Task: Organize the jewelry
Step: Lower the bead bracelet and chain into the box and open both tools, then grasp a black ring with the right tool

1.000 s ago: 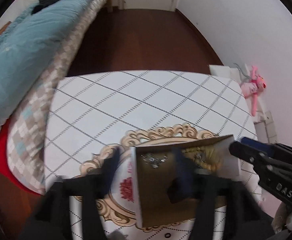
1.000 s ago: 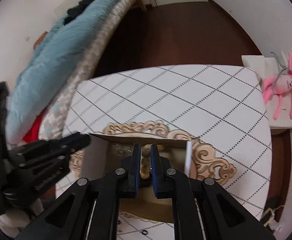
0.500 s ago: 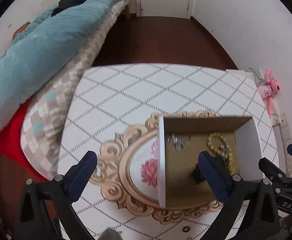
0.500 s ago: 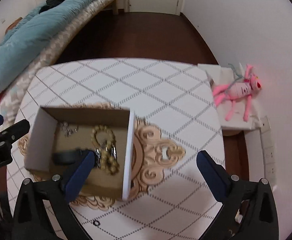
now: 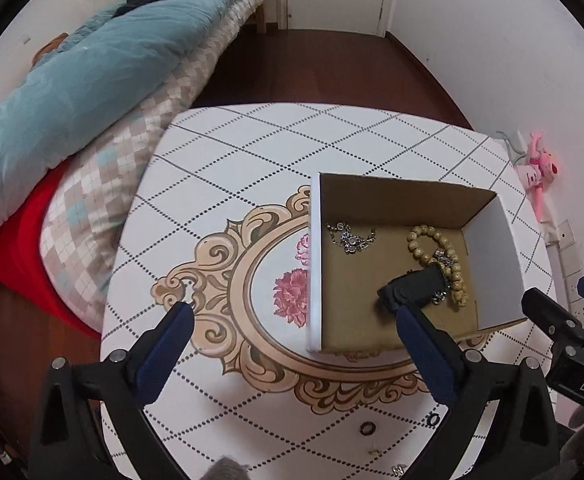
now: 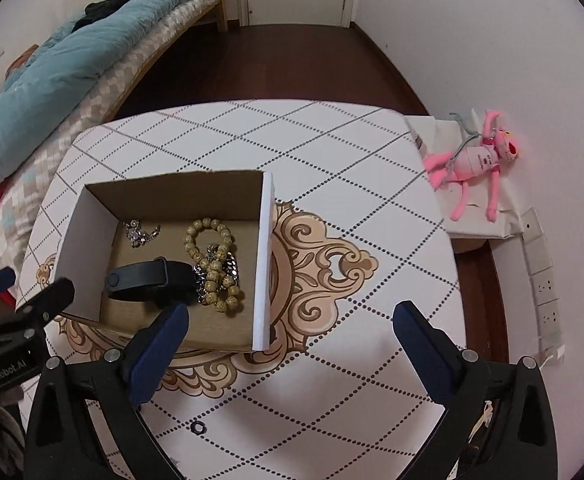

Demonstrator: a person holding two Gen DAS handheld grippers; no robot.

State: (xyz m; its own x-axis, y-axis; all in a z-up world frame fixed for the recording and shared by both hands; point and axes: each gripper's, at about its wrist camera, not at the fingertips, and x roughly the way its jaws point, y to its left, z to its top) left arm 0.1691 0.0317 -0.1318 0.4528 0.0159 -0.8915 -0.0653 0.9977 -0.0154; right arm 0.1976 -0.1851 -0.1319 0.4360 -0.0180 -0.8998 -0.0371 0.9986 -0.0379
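Observation:
An open cardboard box (image 5: 492, 248) (image 6: 92, 216) sits on the patterned table. Inside lie a wooden bead bracelet (image 5: 432, 240) (image 6: 212, 248), a silver chain (image 5: 350, 238) (image 6: 138, 234), a silver link bracelet (image 6: 228, 266) and a black wristband (image 5: 416, 284) (image 6: 148, 278). My left gripper (image 5: 292, 356) is open and empty, above the table in front of the box. My right gripper (image 6: 288, 344) is open and empty, near the box's front right corner.
Small dark rings (image 5: 369, 428) (image 6: 199, 427) lie on the table (image 5: 252, 152) near its front edge. A bed with a blue quilt (image 5: 92, 68) is at the left. A pink plush toy (image 6: 476, 160) lies on a white ledge at the right.
Both grippers were shut inside the tilted box a second ago. They have opened and pulled back and up, and the box now rests flat with the jewelry inside.

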